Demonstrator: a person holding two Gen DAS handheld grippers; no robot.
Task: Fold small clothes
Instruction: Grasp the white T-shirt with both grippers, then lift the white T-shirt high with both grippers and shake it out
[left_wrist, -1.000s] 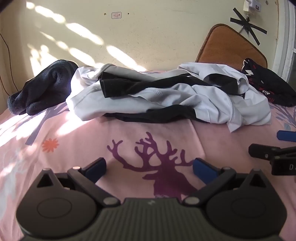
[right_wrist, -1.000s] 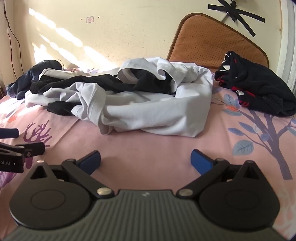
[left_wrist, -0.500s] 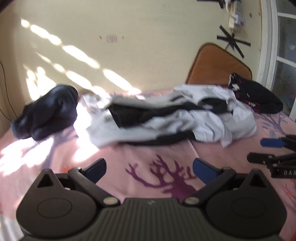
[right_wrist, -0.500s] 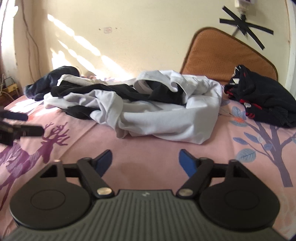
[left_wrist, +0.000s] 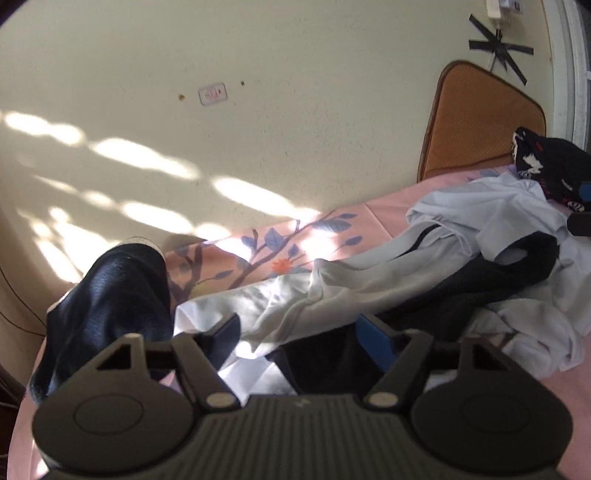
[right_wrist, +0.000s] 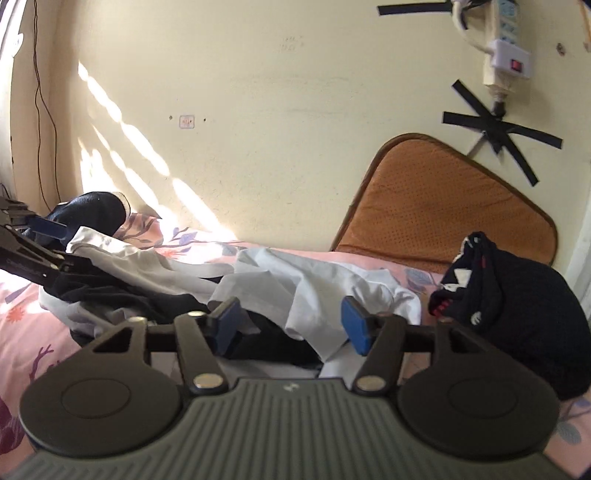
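White-and-black garment (left_wrist: 424, 280) lies crumpled on the pink bed (left_wrist: 373, 210), directly ahead of both spread-wide, empty hand-held grippers: left hand-held gripper (left_wrist: 301, 334), right hand-held gripper (right_wrist: 290, 319), seemingly poised to pinch its near edges.

Both views sit low, just behind their own open fingers, close over the crumpled white-and-black garment (left_wrist: 388, 291) on the pink bedsheet (left_wrist: 376, 210), facing the cream wall (left_wrist: 295, 110). The left wrist view looks from the garment's left end, angled rightward, with the left gripper (left_wrist: 299, 332) in the foreground. The right wrist view looks from its right end (the left gripper (right_wrist: 37, 251) shows at its left edge). Both share the garment, the orange cushion (right_wrist: 443, 214) and the wall.
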